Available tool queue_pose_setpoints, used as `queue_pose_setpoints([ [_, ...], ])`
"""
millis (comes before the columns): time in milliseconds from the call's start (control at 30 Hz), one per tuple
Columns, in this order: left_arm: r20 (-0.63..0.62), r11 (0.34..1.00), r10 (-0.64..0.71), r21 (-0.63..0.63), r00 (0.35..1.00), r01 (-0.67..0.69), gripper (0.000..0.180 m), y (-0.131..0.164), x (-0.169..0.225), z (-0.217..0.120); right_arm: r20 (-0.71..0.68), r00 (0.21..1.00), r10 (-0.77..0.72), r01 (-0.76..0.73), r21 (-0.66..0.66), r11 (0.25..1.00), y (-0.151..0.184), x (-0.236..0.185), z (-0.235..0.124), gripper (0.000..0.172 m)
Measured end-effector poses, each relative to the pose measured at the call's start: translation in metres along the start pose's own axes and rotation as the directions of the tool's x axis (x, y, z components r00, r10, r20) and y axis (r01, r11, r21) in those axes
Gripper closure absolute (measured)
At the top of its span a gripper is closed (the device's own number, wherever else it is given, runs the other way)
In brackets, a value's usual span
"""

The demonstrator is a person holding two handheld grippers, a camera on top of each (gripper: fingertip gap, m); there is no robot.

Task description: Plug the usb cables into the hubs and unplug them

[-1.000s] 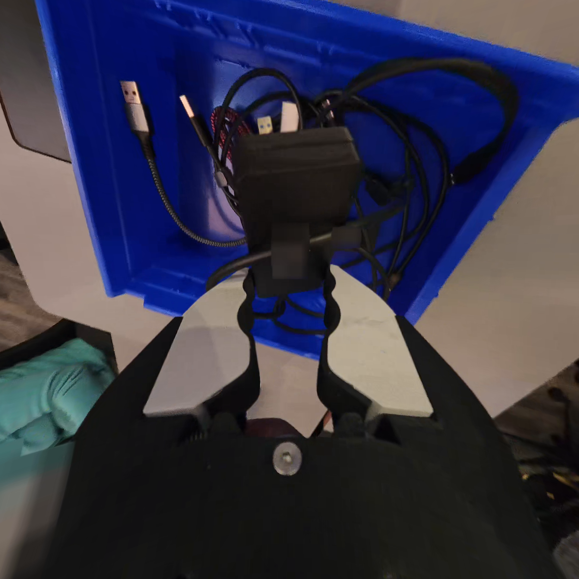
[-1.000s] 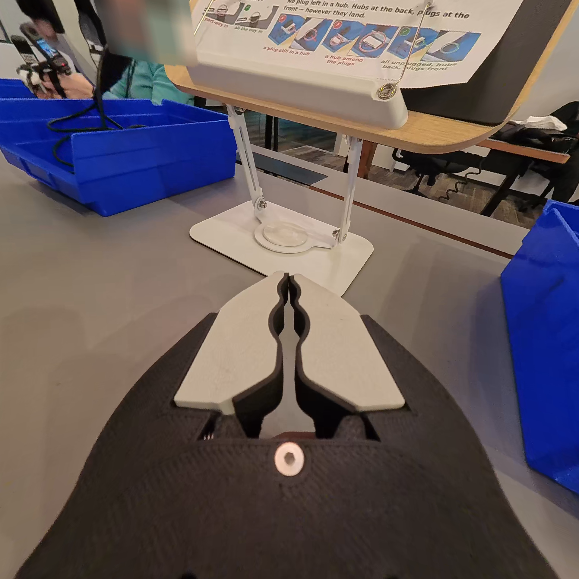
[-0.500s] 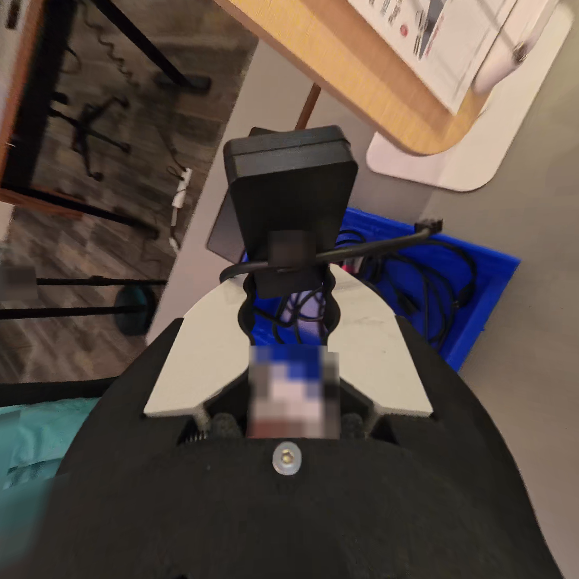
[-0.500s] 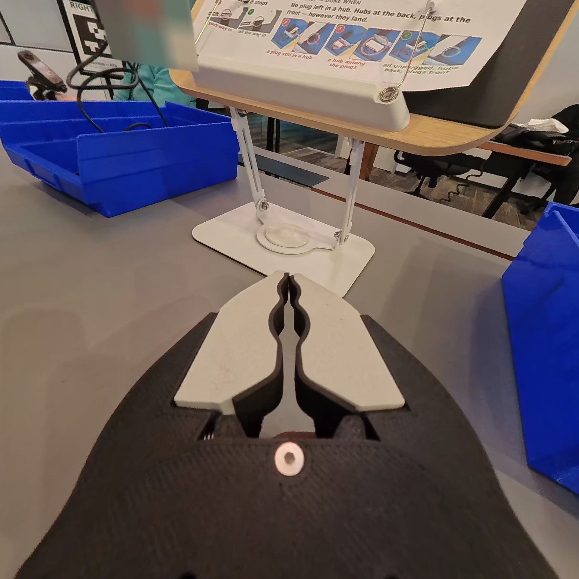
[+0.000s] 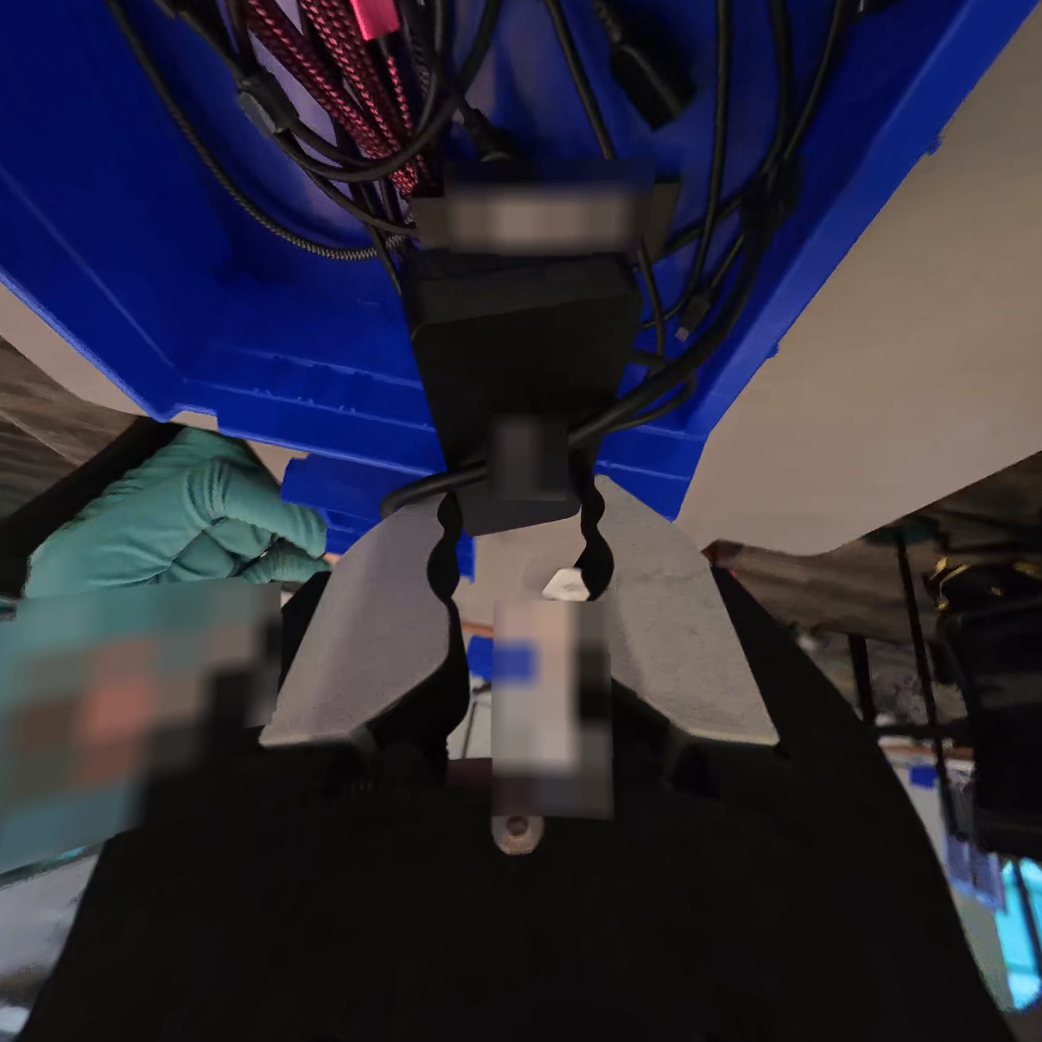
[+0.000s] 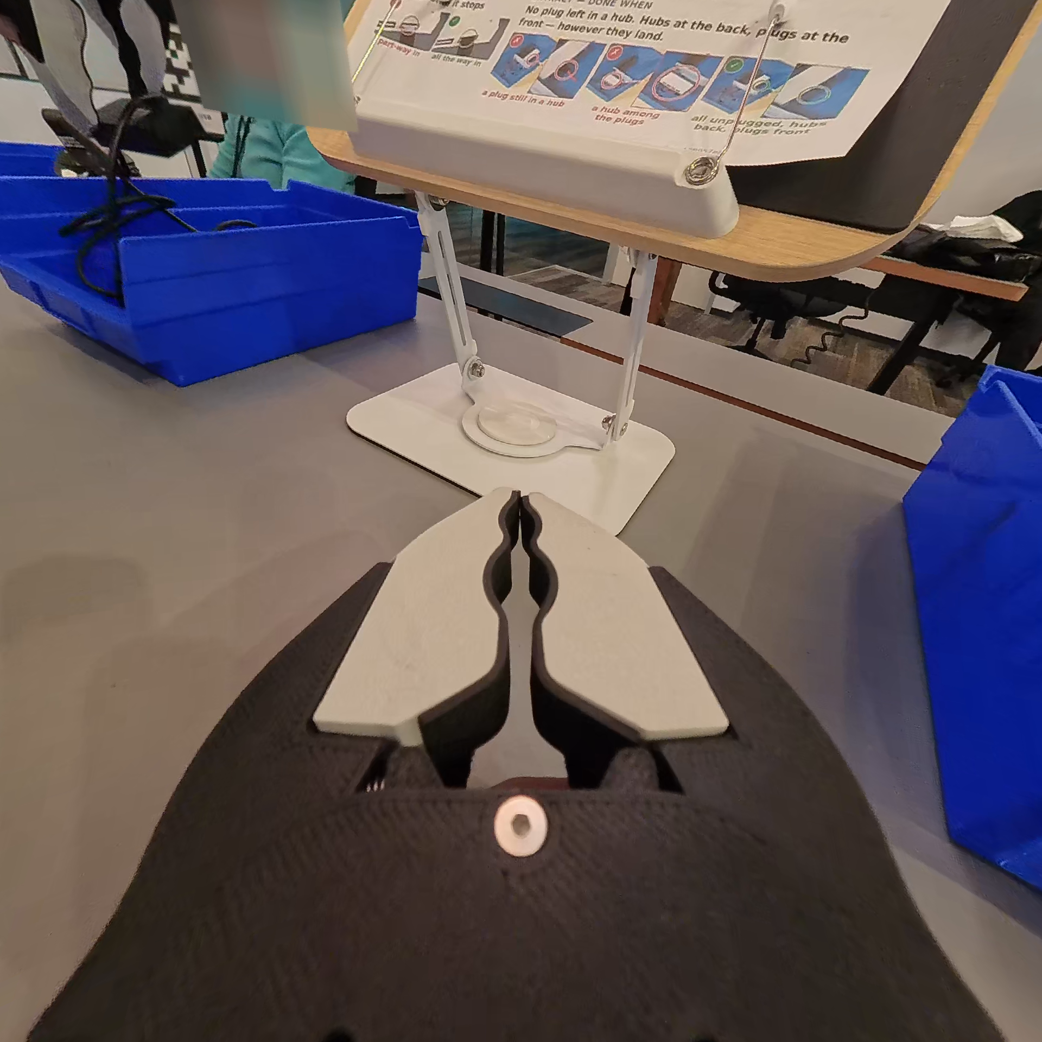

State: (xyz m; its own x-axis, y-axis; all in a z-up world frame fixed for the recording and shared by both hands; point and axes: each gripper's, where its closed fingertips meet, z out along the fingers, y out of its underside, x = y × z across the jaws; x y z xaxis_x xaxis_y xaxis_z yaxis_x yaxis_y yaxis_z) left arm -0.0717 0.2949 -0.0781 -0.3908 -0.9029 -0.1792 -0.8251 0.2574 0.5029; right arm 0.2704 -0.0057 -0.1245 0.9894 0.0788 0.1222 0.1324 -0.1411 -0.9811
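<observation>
The left gripper (image 5: 520,510) clamps a black hub (image 5: 521,361), a flat matte plastic box with rounded corners, its two wavy black pads pressed on the narrow near end while the rest sticks out ahead of the pale grey finger plates. A smooth black cord (image 5: 631,417) crosses that near end and bends off to both sides. The hub hangs over a glossy blue plastic bin (image 5: 169,293) with ribbed walls that sits on the grey bench; inside lies a tangle of cables (image 5: 733,186): thin smooth black ones, a braided grey-black one and a braided red-and-black one (image 5: 361,96) with a pink metallic plug. A person's arm in a teal quilted sleeve (image 5: 175,519) shows by the bin's near wall. The right gripper (image 6: 520,499) is clenched with nothing between its pads, the dark wavy rubber edges meeting at the tips, and it hangs low over the matte grey bench (image 6: 169,535). Just beyond its tips stands a white metal stand (image 6: 592,473) with a rounded flat base, a round disc and two slim struts that carry a wood-edged board with a printed sheet (image 6: 620,67). Another blue bin (image 6: 254,282) with dividers and a black cord sits toward the bench's far left edge, and a third blue bin (image 6: 981,620) stands at the right edge.
</observation>
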Motion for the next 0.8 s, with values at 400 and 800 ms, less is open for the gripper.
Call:
queue_pose_setpoints([
  [400, 0.131, 0.827, 0.395, -0.481, 0.909, -0.290, 0.139, 0.002, -0.002, -0.007, 0.013, 1.000, 0.006, -0.006, 0.004, 1.000, -0.001, -0.002, -0.001, 0.171],
  [800, 0.192, 0.740, 0.507, -0.597, 0.840, -0.310, 0.139, 0.043, -0.009, -0.029, 0.022, 1.000, 0.001, -0.001, 0.005, 1.000, -0.001, -0.004, -0.001, 0.172],
])
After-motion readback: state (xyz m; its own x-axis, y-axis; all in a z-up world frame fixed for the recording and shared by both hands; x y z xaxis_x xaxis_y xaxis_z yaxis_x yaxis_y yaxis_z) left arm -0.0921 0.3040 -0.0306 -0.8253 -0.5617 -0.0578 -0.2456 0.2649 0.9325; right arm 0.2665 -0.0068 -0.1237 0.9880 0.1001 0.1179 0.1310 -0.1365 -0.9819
